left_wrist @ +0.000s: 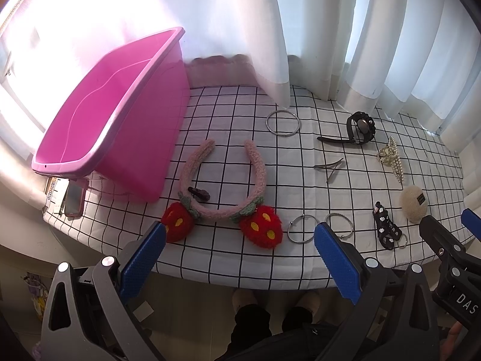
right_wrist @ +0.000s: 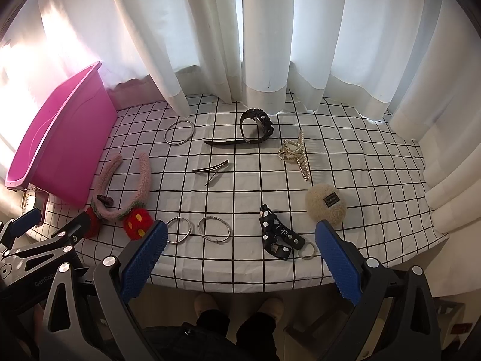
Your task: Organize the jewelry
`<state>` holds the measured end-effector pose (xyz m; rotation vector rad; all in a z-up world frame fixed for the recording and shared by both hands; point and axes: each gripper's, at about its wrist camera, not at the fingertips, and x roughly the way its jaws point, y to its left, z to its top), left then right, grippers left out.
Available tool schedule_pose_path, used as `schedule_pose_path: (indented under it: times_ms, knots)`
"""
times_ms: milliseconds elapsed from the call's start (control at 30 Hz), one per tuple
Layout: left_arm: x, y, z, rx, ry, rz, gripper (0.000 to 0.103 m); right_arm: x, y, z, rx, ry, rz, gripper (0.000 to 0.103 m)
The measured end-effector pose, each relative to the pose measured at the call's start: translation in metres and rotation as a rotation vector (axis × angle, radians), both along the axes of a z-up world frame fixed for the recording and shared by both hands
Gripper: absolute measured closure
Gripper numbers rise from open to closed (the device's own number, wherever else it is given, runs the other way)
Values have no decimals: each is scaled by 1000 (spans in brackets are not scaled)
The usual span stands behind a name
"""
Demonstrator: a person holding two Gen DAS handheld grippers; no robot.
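Nothing picked up yet: start of the tidy-up. Left gripper (left_wrist: pixel 240 234) and right gripper (right_wrist: pixel 242 234) both spread wide, holding nothing. Headband (left_wrist: pixel 224 180) at 12 o'clock from the left gripper, bin (left_wrist: pixel 108 105) at 10 o'clock. Next, probably: reach forward, pinch headband, drop in bin.

Headband (left_wrist: pixel 224 180) right of bin (left_wrist: pixel 111 111)

glossy plastic bin (left_wrist: pixel 114 114), fuzzy headband (left_wrist: pixel 222 180)
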<state>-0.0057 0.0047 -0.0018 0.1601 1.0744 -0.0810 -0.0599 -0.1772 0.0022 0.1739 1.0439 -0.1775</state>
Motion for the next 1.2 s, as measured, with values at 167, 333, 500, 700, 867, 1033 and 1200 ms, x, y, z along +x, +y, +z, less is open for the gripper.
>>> schedule_pose_path:
  times_ms: [167,333,500,700,867,1033,1200]
  knots:
    - [-1,0,2,0,-4,1,6,-1,0,2,-1,-1,-1,9]
    - [1,1,2,-2,-3,4,6,-1,1,3,-4,-3,1,9]
    - [0,2,2,-2,-3,4,6,-1,1,3,-4,-3,2,9]
    - [0,3,2,-4,-1,8,6,0,1,2,-2,-1,5,9]
    - [-1,5,-3,-14,20,12,6,-2,-6,0,36,-12,9,9]
    - [-3,9,-19,-26,53,24,6,-8,-17,-15,71,-1,1,9]
    - [-8,22,-49,-53,89,54,6,-23,-33,-41,107,-2,-15,9]
